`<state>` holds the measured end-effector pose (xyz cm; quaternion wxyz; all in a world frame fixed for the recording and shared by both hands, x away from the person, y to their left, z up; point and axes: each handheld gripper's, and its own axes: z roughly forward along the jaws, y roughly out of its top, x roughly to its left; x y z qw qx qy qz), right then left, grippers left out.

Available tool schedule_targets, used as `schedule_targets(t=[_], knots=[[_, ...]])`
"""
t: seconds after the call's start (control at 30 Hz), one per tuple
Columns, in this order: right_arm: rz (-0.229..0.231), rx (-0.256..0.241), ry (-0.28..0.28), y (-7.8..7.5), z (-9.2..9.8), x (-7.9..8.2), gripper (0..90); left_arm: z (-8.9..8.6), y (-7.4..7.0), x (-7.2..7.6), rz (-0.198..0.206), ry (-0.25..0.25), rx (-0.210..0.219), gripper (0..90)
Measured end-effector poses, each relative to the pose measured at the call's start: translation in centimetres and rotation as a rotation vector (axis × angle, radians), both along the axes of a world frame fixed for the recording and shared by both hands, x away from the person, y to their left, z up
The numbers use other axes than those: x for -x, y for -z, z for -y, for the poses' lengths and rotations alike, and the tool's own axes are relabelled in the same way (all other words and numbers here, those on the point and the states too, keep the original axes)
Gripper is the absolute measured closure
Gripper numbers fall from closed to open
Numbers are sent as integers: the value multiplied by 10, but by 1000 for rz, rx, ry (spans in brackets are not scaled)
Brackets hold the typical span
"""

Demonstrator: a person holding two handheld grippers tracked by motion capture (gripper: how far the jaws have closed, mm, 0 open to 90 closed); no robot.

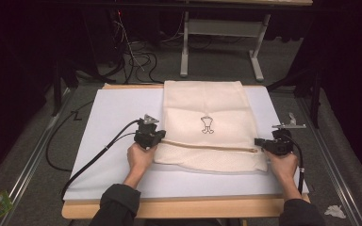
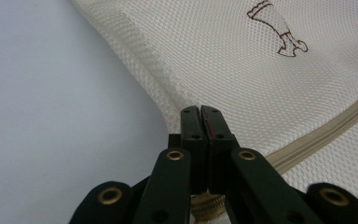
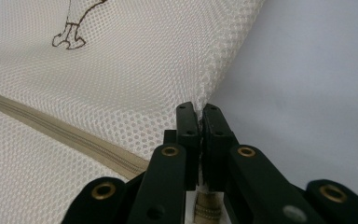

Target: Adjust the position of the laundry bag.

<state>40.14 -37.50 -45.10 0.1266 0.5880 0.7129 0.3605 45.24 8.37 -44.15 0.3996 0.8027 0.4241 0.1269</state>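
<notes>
lying flat on the white worktop (image 1: 113, 113), the mesh bag (image 1: 202, 101) has each side edge pinched by a clenched claw, left (image 1: 150, 136) and right (image 1: 269, 145), zip apparently closed, any lifting or folding still ahead.

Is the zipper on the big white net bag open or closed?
Closed. The tan zipper runs as one unbroken line across the cream mesh bag, with no gap in the high view or both claw views.

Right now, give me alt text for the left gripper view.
The left gripper, jaws shut, pinches the edge of a cream mesh bag lying on a white table. A beige zipper crosses at right.
</notes>
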Motion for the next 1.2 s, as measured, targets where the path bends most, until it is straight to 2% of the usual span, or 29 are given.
schedule_targets(t=[0.2,0.7,1.2], knots=[[6,-11,-19,-4,-5,0,886,-9,-3,1,5,-12,20,892],[26,-14,-74,-14,-25,-1,886,-33,-8,6,23,-39,23,892],[37,-26,-117,-16,-38,-1,886,-50,-11,10,33,-54,28,892]])
